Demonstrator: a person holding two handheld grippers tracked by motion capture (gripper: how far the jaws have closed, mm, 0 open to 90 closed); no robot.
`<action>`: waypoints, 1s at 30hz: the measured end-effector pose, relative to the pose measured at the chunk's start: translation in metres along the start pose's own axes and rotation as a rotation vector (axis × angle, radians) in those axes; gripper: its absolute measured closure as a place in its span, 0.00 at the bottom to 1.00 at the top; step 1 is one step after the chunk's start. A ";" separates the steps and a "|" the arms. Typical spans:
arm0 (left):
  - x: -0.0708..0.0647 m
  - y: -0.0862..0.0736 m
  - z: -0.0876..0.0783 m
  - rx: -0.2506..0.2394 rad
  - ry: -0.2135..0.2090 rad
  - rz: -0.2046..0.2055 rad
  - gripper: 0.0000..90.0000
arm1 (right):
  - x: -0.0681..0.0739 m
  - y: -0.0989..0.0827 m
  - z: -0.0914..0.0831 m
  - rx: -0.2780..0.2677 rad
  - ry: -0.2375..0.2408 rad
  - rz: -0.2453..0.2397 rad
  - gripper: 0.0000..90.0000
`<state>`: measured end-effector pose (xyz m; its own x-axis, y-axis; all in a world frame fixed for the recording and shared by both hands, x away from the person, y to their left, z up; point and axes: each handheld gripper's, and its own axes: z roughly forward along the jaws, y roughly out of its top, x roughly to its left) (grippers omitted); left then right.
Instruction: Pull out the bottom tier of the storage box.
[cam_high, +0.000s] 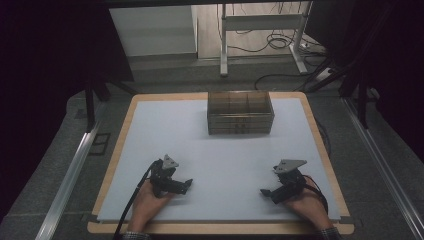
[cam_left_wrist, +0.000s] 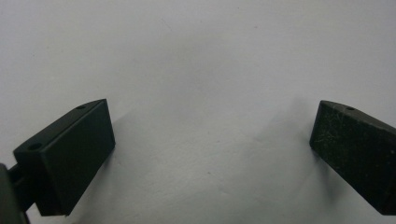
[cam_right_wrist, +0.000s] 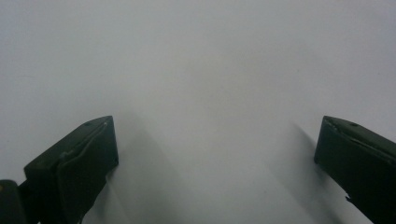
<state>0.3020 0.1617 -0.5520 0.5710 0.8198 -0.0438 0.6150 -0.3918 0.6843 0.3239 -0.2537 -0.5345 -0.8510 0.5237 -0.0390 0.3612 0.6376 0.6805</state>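
White sheet (cam_high: 220, 150) covers the wooden table. At its far edge stands a brown transparent compartment box (cam_high: 240, 112), well apart from both grippers. Left gripper (cam_high: 186, 184) and right gripper (cam_high: 265, 192) rest near the front edge, jaws wide apart, holding nothing.

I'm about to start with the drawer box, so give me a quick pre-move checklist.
1. Left gripper open, nothing between its jaws: ok.
2. Right gripper open, nothing between its jaws: ok.
3. Both grippers low over the white mat, near the front edge: ok.
4. Clear drawer box upright at the far middle of the mat: ok.
5. Drawers shut: cannot tell.
6. Contents of the box: cannot tell.
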 end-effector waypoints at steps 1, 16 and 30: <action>0.000 0.000 0.000 0.000 0.000 0.000 0.00 | 0.000 0.000 0.000 0.000 -0.001 0.000 0.00; 0.000 0.000 0.000 -0.004 0.001 -0.004 0.00 | 0.000 -0.001 0.000 -0.011 0.003 0.007 0.00; 0.000 0.000 0.000 0.000 0.001 0.000 0.00 | -0.003 0.000 -0.003 -0.017 0.005 0.009 0.06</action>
<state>0.3019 0.1616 -0.5520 0.5705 0.8202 -0.0427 0.6149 -0.3920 0.6843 0.3250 -0.2568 -0.5329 -0.8499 0.5261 -0.0291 0.3622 0.6234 0.6930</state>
